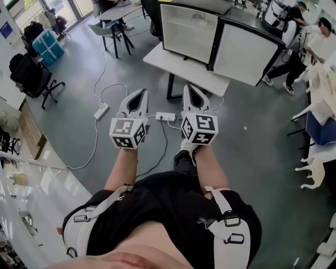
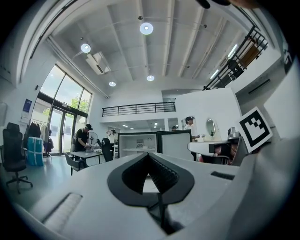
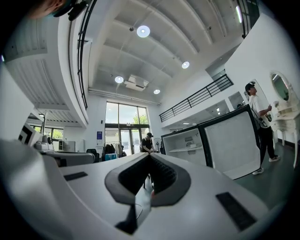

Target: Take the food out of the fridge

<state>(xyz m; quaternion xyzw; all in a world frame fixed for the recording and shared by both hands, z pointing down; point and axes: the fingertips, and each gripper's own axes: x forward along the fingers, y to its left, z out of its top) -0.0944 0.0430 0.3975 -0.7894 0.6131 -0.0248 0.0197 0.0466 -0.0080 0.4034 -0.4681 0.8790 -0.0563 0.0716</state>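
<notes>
Closest to us, the left tool (image 1: 140,92) and the right tool (image 1: 189,88) are held out level and side by side in front of our hips, both aimed straight ahead. Each has its jaws pressed together with nothing between them. We judge that sensible for a walk-up, since there is nothing within reach to grip. Holding the pair parallel leaves either one free to go in first.

Below the tools lies the floor (image 1: 252,152), where a white power strip (image 1: 165,116) sits between them with cables trailing off to the left. It lies on our line to the desk, so we would step round it.

Further on stands the desk (image 1: 176,65), well apart from the tool tips, and on it the fridge (image 1: 181,39). Its door (image 1: 247,52) is already swung wide to the right, so the white inside faces us and no pulling is needed first. The food (image 1: 198,16) appears as a small pale shape on the upper shelf, toward the back. It is too small for us to tell what it is.

We judge the task barely begun. The approach is the step in hand, and after it one tool's jaws must spread before reaching in over the shelf.
</notes>
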